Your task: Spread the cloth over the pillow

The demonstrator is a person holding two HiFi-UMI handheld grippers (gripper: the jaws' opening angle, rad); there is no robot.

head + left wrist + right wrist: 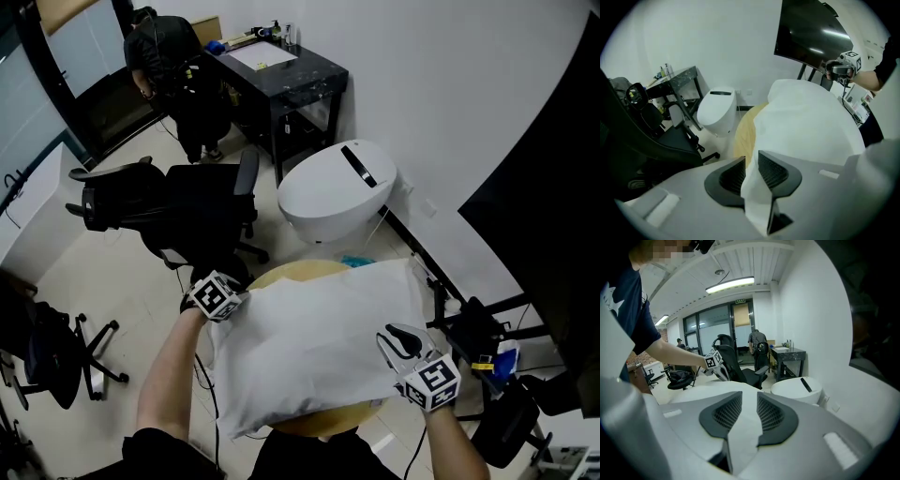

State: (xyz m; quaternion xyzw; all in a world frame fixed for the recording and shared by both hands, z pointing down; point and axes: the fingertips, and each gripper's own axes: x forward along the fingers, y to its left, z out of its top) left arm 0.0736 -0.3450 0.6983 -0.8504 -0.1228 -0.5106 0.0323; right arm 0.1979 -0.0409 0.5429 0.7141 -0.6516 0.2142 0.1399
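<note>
A white cloth [319,347] lies puffed up over the pillow on a round wooden table [291,274]; I cannot tell the pillow's own surface from the cloth. My left gripper [230,305] is at the cloth's left edge. In the left gripper view a fold of cloth [757,197] is pinched between the jaws of the left gripper [751,161]. My right gripper [394,339] is at the cloth's near right corner. Its own view shows the right gripper [749,401] shut on a flat strip of cloth [740,437].
A white oval pod [337,192] stands just beyond the table. A black office chair [178,211] is to the left of it, a dark desk [281,70] and a standing person [169,56] farther back. A large black screen [553,234] on a stand is at the right.
</note>
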